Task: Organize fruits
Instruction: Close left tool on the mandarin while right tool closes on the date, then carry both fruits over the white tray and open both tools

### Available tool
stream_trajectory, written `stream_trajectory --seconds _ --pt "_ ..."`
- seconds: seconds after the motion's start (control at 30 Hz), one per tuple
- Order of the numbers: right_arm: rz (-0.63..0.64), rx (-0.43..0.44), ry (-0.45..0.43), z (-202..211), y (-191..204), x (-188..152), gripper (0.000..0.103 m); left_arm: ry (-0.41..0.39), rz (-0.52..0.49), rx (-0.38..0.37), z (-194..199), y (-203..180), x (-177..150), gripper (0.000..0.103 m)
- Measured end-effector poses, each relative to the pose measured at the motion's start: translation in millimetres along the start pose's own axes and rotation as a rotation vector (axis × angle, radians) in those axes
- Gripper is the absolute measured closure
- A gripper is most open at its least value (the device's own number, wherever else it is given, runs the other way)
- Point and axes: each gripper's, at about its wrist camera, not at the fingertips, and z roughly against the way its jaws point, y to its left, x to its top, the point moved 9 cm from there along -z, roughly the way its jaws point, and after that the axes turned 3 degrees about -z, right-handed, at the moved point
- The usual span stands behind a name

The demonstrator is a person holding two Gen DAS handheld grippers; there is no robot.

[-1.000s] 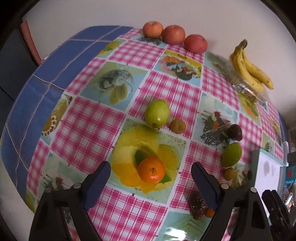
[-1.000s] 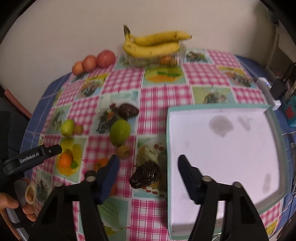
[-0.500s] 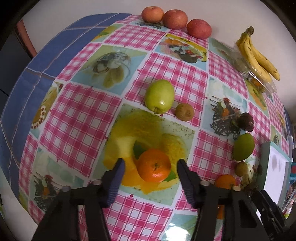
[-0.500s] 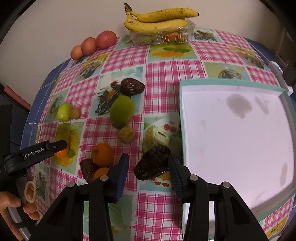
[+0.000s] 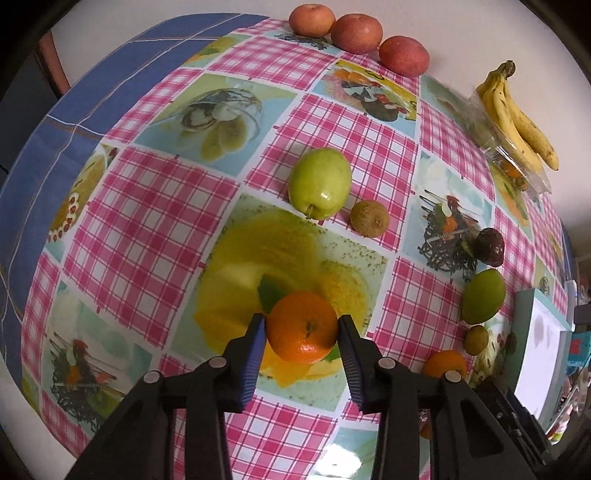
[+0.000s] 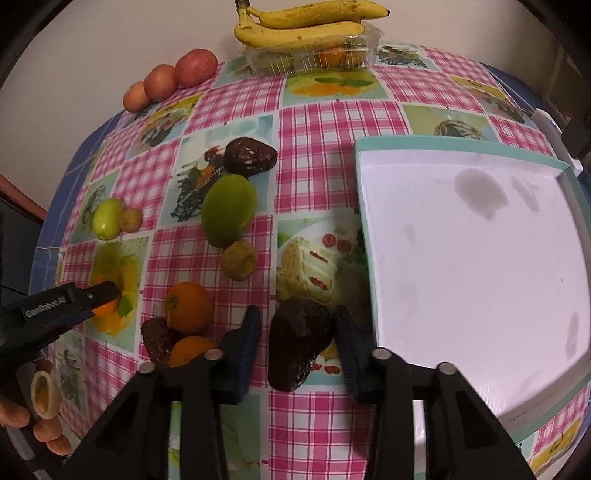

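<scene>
An orange [image 5: 301,326] sits on the checked tablecloth, and my left gripper [image 5: 301,332] is shut on it, one blue pad against each side. In the right wrist view that gripper [image 6: 92,295] shows at the left edge, held by a hand [image 6: 22,413]. My right gripper [image 6: 297,332] is open, with a dark wrinkled avocado [image 6: 299,339] lying on the cloth between its fingers. The right pad is at the avocado's skin; a sliver of cloth shows on the left side. The white tray [image 6: 461,258] with a teal rim lies just right of the avocado.
A green apple [image 5: 319,182] and a small brown fruit [image 5: 369,218] lie beyond the orange. Near the avocado are two oranges [image 6: 188,306], a dark fruit [image 6: 157,338], a green mango [image 6: 229,210] and another avocado [image 6: 251,155]. Red apples [image 5: 356,33] and bananas [image 6: 306,26] line the wall.
Both grippers came down and forward while narrowing. The left one closed onto the orange; the right one drew in around the dark avocado.
</scene>
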Motion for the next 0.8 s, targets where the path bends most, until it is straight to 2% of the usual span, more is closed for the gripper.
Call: stream_trajectory --seconds 0.33,0.57,0.8 --pt "-0.019 0.037 -0.035 10.9 6.9 -0.3 0.067 0.004 0.035 -0.032 2.6 -3.5 -5.6 0.062" --pt "-0.005 0.072 -0.104 37.2 15.1 11.2 0.067 -0.061 0.027 -0.056 23.6 -19.3 -0.8 0.062" --pt "-0.040 0.037 -0.128 49.6 -6.2 16.9 0.067 -0.125 -0.015 -0.088 46.7 -46.3 0.5 0.062"
